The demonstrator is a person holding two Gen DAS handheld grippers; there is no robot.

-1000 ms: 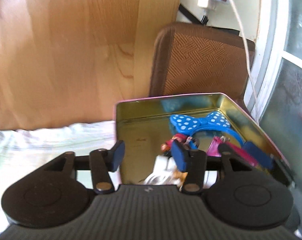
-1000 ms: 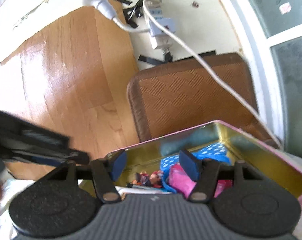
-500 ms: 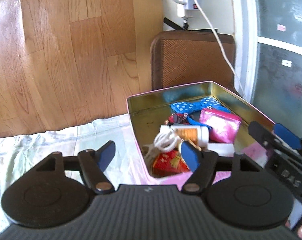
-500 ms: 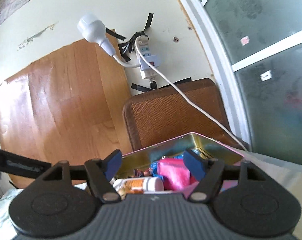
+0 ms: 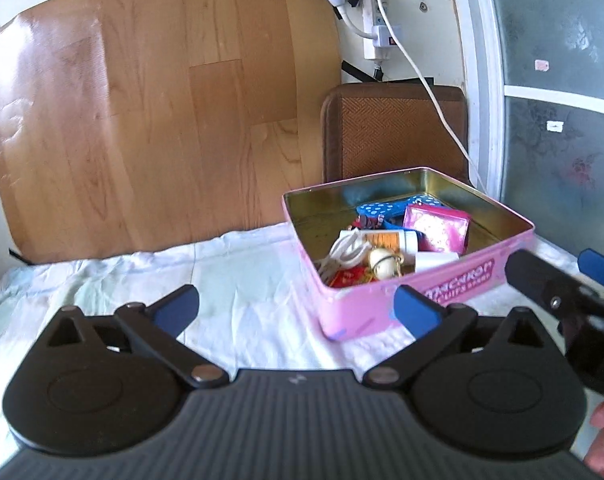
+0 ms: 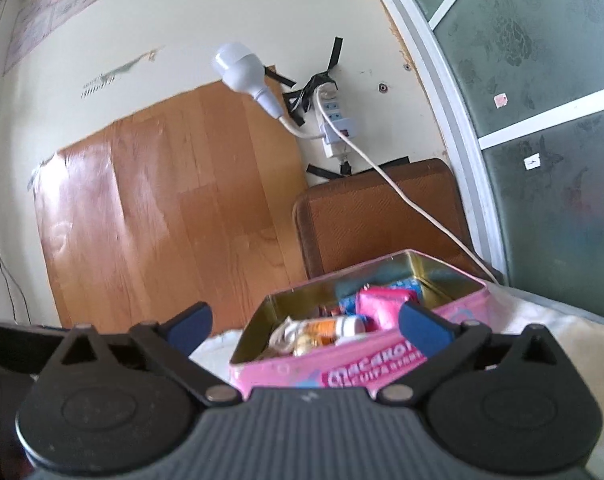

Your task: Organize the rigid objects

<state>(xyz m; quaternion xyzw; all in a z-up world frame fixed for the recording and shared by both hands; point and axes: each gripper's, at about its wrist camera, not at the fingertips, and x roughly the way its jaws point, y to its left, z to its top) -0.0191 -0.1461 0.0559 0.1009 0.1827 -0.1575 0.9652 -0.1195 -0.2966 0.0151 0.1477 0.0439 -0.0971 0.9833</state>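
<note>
Pink tin [image 5: 442, 280]: an open, lidless box with a gold inner lining is seen right of centre in the left wrist view and at lower centre in the right wrist view [image 6: 342, 364]; it rests on the white cloth.
Contents: a pink pouch [image 5: 436, 227], a blue polka-dot bow [image 5: 376, 209], a white bottle with an orange label [image 5: 386, 238], a coiled white cord [image 5: 344, 250], a small cream round charm [image 5: 382, 268] and a red packet [image 5: 346, 278] are held inside the tin, packed close together.
White cloth [image 5: 238, 280]: it is spread wrinkled over the surface, lower centre of the left wrist view.
Left gripper [image 5: 296, 308]: its jaws are spread wide with nothing between them; it is held low over the cloth, with the right blue pad [image 5: 416, 308] overlapping the tin's near pink wall.
Right gripper [image 6: 306, 326]: its jaws are spread wide and hold nothing; the tin is framed between the blue pads. In the left wrist view it is seen at the right edge [image 5: 562, 288].
Background: a wood-grain panel [image 5: 162, 120] is shown against the wall at upper left, a brown woven mat [image 5: 394, 132] stands behind the tin, and a white power strip [image 6: 334, 128] with a trailing cable is fixed to the wall above.
</note>
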